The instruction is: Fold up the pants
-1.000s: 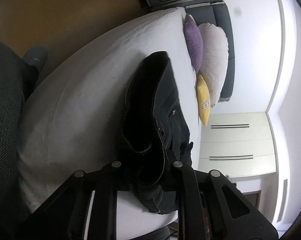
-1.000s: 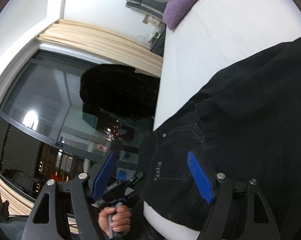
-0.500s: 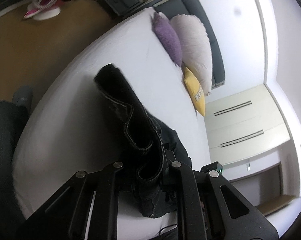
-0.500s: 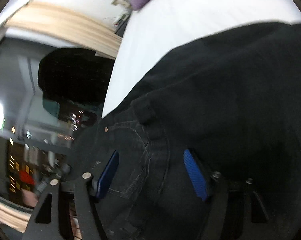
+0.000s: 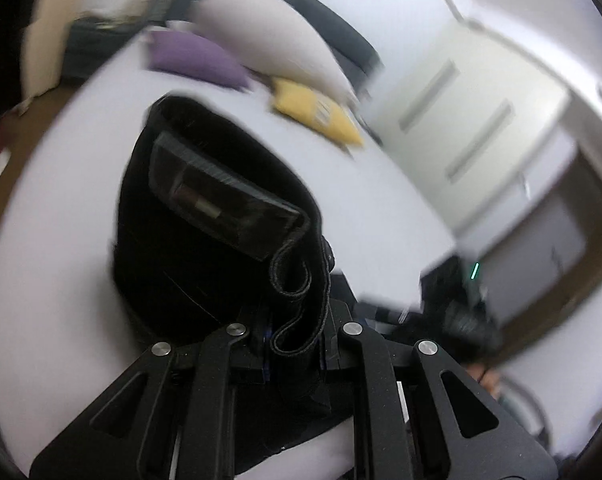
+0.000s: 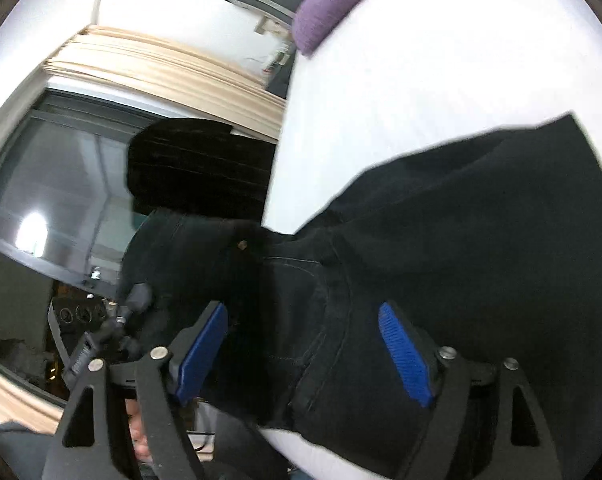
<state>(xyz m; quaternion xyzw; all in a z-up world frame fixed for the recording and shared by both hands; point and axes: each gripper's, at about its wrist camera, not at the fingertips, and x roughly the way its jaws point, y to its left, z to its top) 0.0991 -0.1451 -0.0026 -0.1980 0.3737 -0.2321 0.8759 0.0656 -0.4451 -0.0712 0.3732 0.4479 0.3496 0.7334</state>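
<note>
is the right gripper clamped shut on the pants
No, the right gripper stands wide open, its blue pads far apart with the black pants lying between them on the white bed.

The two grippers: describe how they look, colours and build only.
The left gripper is a black linkage frame with triangular cutouts and round silver pivot screws; a sliver of blue pad shows. The right gripper has the same black frame and silver screws, with ribbed bright-blue pads on both fingers. No cables or sleeves show.

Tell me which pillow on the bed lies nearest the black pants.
The yellow pillow: it lies closest to the pants, nearer than the purple pillow and the big white pillow.
</note>
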